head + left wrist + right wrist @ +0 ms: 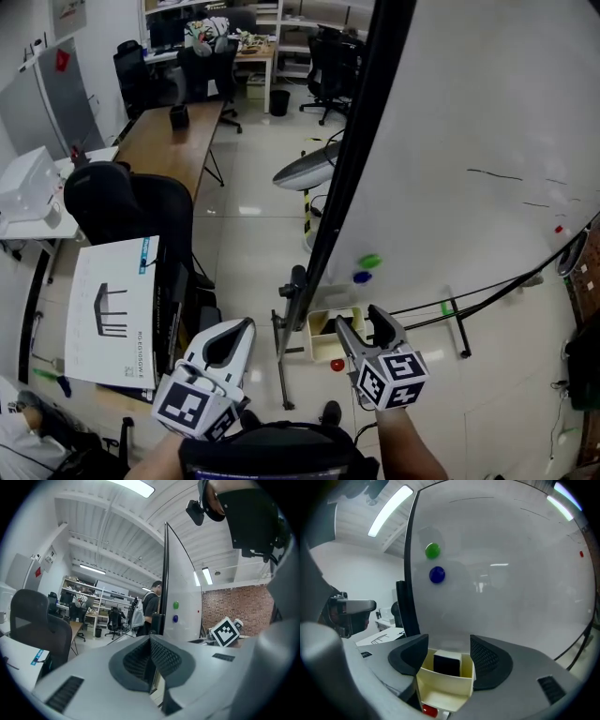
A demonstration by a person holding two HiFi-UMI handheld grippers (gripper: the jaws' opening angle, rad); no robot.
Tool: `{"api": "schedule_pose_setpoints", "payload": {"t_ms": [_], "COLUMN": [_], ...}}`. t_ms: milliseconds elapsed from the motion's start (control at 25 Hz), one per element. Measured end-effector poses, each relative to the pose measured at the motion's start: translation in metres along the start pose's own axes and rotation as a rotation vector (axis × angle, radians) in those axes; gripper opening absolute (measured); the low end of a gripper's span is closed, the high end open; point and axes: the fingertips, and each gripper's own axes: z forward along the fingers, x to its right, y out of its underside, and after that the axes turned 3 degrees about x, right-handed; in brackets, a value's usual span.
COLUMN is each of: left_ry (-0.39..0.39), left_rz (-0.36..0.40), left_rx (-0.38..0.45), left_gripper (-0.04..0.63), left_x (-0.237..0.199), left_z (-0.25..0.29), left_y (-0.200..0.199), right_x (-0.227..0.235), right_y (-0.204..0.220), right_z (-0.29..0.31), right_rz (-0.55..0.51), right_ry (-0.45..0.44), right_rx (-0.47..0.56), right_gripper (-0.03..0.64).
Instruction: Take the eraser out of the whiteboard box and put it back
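Note:
A cream whiteboard box (443, 682) hangs at the whiteboard's (506, 573) lower left corner. In it a black eraser (447, 663) with a pale top stands upright against the back wall. My right gripper (446, 644) is open, one jaw on either side of the box, and its pads (487, 660) touch nothing. In the head view that gripper (358, 321) sits just right of the box (323, 336); the eraser is hidden there. My left gripper (239, 330) hangs left of the board stand, shut and empty, its pads (161, 658) meeting.
Green (369, 261) and blue (362, 277) magnets stick to the board above the box, a red one (337, 365) below it. The stand's black post (352, 178) and feet (281, 370) are close by. Left stand an office chair (131, 206), a flat carton (117, 314) and a desk (173, 136). A person (151, 606) stands beyond.

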Motion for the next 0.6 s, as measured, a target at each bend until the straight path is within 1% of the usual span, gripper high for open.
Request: {"api": "schedule_pose_setpoints", "payload": {"t_ms": [120,280,440,600], "left_ry": [-0.041,-0.102,-0.102,-0.102], "left_rz": [-0.018,-0.035,-0.039,-0.045], "left_rx": [-0.016,-0.011,-0.005,-0.006], "left_gripper": [0.020,0.020,0.020,0.020], "left_x": [-0.009,-0.023,-0.026,-0.026], "left_z": [0.002,-0.003,-0.007,-0.013], "left_y": [0.009,0.015,0.017,0.017], "right_x": [-0.001,-0.005,-0.008,-0.008], "right_y": [0.010,0.022,0.032,0.035], "right_z": [0.006,0.016,0.024,0.027], "right_rz": [-0.006,-0.021,-0.031,-0.043], "right_ry": [0.021,0.045,0.056,0.084], "right_rx": [-0.019,-0.044,-0.082,-0.094], "right_gripper": [0.302,0.302,0.302,0.302]}}
